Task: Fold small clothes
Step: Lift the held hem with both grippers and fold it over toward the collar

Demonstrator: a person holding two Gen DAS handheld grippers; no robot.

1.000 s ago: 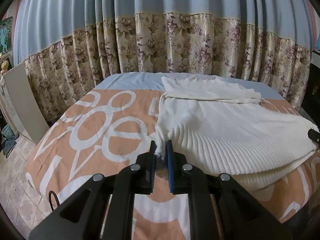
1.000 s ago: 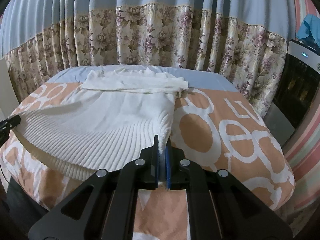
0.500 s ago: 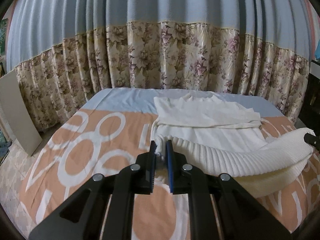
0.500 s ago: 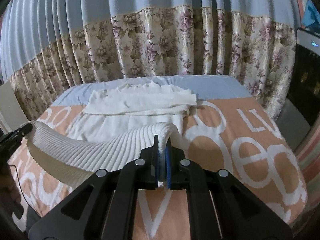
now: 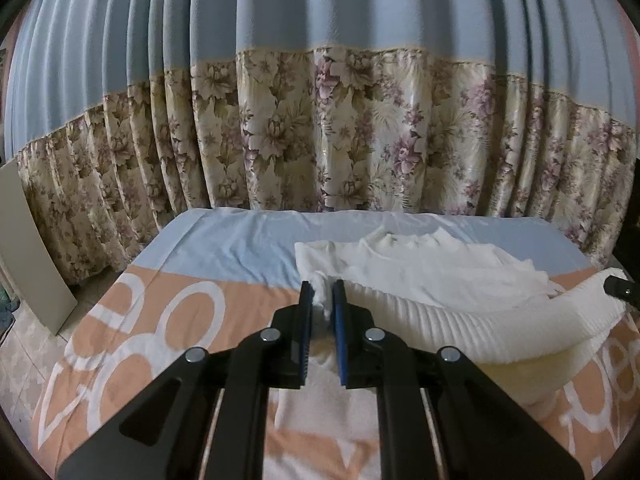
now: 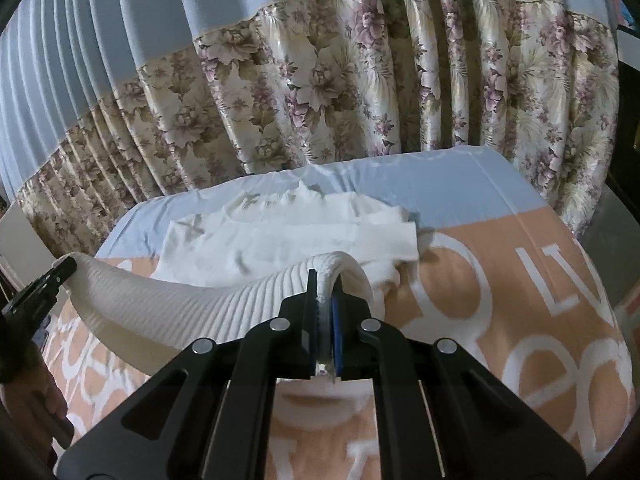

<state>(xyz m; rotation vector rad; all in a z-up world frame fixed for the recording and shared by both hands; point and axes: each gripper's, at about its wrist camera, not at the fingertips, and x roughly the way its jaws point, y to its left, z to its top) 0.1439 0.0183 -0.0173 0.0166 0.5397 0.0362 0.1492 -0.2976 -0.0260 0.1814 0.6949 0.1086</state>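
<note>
The left gripper (image 5: 321,298) has its two black fingers squeezed onto one bottom corner of a white knit sweater (image 5: 460,280). A lump of white cloth sits between the blue pads. The right gripper (image 6: 325,300) is pinched tight on the other bottom corner, with the white cloth pressed flat between its pads.

The ribbed bottom edge (image 6: 192,304) of the sweater hangs in the air between the two grippers, like a sagging band. It is lifted up off the bed. In the left view, the tip of the right gripper shows at the far right, touching the end of that band. In the right view, the tip of the left gripper shows at the far left, at the other end.

The top part of the sweater lies flat on the bed, with its sleeves folded across it and its neck near the far side.

The bed cover (image 5: 240,304) is orange with big white letters, and light blue at the far end. Behind the bed hangs a curtain (image 5: 320,120), blue on top and flowery below. A pale board (image 5: 28,248) leans at the left.
</note>
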